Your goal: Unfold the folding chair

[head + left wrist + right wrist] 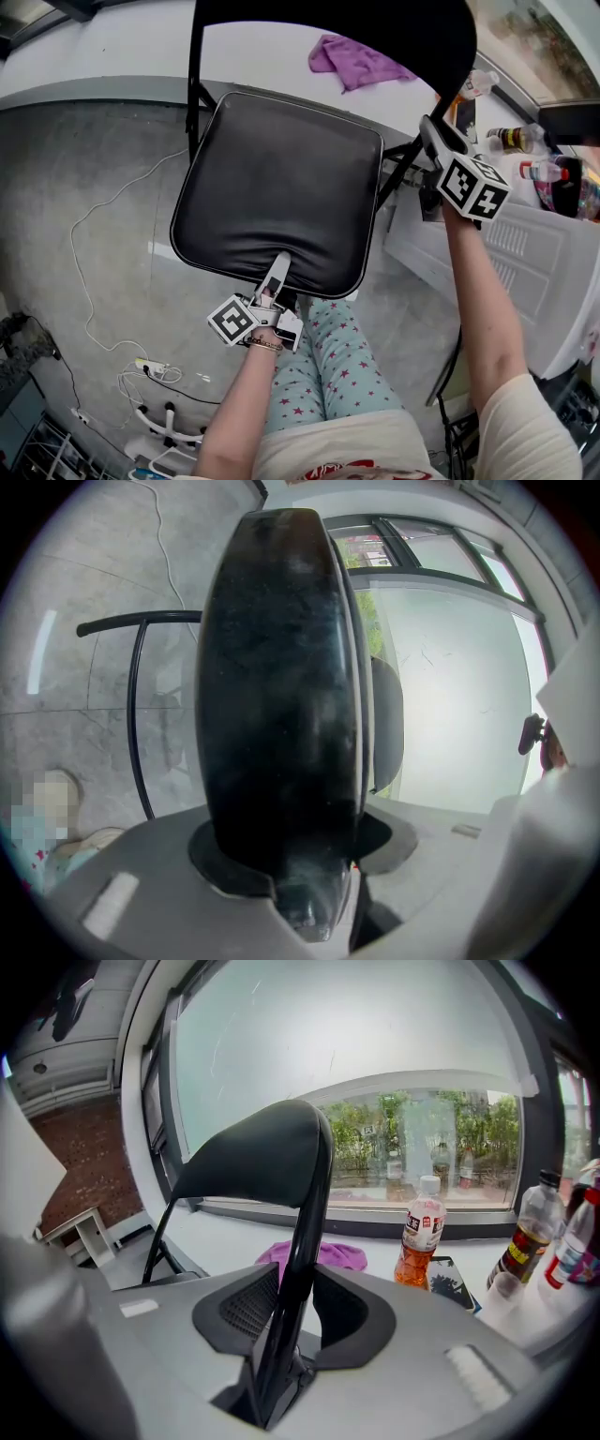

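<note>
A black folding chair stands open in front of me, its padded seat [277,187] lying flat and its backrest [375,28] at the top of the head view. My left gripper [277,279] is shut on the seat's front edge; in the left gripper view the seat [277,696] fills the jaws edge-on. At the chair's right side my right gripper [433,136] is shut on the black frame tube [298,1260], which runs up between its jaws to the backrest [253,1162].
A purple cloth [352,61] lies on the white ledge behind the chair. Drink bottles [419,1232] and a phone stand on a white surface at right [520,141]. White cables [94,281] trail over the grey floor at left. My legs [328,366] are just below the seat.
</note>
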The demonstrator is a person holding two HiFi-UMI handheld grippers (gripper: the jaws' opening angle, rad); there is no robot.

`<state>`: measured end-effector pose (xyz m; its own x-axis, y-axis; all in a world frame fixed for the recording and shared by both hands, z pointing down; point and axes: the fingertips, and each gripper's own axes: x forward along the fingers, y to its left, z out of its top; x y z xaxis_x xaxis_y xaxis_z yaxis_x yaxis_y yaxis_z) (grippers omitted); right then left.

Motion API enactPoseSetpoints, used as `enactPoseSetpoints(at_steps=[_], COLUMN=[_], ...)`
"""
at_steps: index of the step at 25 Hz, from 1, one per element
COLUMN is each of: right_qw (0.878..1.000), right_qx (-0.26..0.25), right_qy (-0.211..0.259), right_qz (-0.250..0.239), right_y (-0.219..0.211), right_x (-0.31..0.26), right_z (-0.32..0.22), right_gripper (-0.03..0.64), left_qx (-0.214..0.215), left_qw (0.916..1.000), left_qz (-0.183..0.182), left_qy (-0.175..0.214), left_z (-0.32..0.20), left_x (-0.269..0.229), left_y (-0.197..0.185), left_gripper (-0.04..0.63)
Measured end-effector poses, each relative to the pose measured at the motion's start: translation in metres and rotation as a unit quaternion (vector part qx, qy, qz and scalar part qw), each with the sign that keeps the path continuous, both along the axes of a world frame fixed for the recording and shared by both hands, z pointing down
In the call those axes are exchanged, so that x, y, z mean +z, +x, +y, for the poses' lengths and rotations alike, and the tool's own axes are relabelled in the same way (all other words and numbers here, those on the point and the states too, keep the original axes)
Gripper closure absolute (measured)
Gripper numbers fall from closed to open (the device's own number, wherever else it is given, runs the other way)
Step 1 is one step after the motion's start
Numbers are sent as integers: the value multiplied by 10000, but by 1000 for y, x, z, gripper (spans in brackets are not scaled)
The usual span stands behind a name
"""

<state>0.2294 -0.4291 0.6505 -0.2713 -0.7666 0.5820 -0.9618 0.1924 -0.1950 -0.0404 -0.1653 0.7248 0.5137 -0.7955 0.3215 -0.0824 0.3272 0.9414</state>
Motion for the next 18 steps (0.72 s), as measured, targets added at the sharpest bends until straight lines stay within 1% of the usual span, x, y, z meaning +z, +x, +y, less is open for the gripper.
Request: enactPoseSetpoints(at_steps=[2, 6, 11, 14, 18], right_qw=[10000, 9998, 9995, 9984, 9974], right_qx=[51, 97, 153, 183, 204], right_qy=[-1, 142, 139, 211, 356], right_qz=[31, -27, -256, -494, -599], right_y=[0, -3, -6, -7, -13], right_x=[2, -3, -4, -6, -12], right_z=[3, 10, 30, 45, 61], right_gripper=[480, 480, 487, 492, 495], left_qx=[-32, -44, -27, 18, 19], left_qw=[10000, 9998, 9999, 9998, 9990], left_qz=[79, 168, 113, 35, 61], left_qy=[-4, -26, 10, 187, 444], left_z=[4, 12, 33, 47, 58], left_x=[1, 6, 19, 27, 35], left_y=[0, -1, -5, -7, -11], left_gripper=[380, 380, 380, 380, 380])
